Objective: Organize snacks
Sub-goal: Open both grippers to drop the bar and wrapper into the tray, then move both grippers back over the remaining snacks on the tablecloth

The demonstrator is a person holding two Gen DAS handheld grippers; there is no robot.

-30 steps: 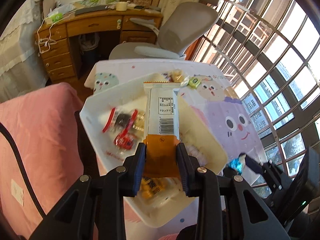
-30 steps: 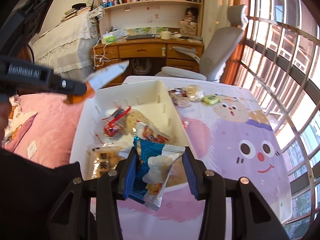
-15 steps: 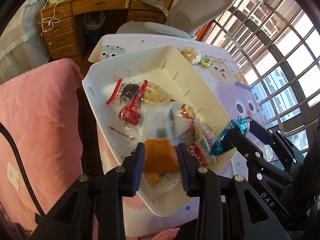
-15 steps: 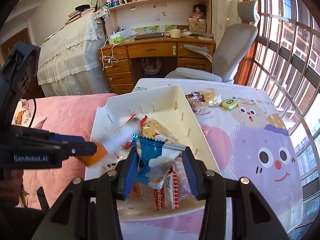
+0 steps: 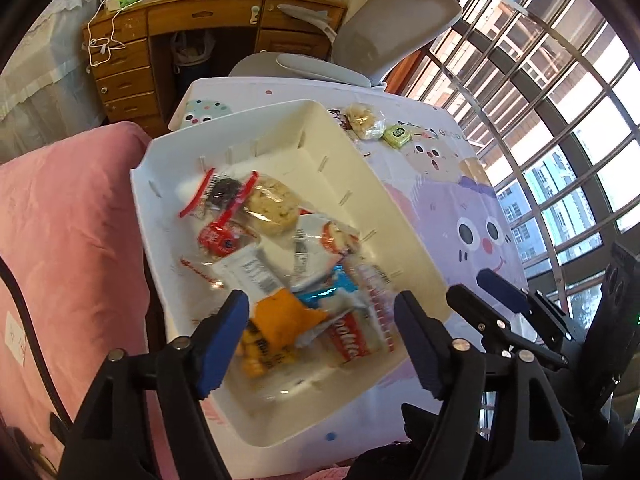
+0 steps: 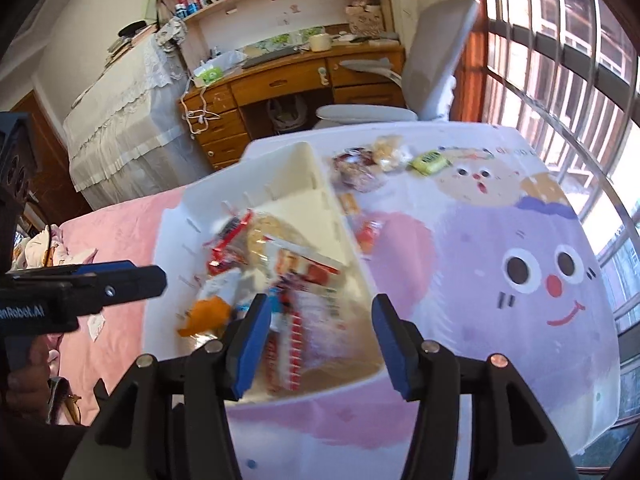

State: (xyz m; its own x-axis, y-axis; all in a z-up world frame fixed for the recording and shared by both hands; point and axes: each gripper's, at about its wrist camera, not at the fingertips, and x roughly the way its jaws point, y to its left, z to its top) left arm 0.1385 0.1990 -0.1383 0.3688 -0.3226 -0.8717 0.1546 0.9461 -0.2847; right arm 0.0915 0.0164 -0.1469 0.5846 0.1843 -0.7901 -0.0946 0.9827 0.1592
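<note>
Left gripper (image 5: 320,336) and right gripper (image 6: 316,344), fingers spread wide, apparently empty, side by side.

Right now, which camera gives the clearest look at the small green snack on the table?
The left wrist view: the green snack is sharp beside the white bin. The right wrist view shows it too, blurred by motion.
</note>
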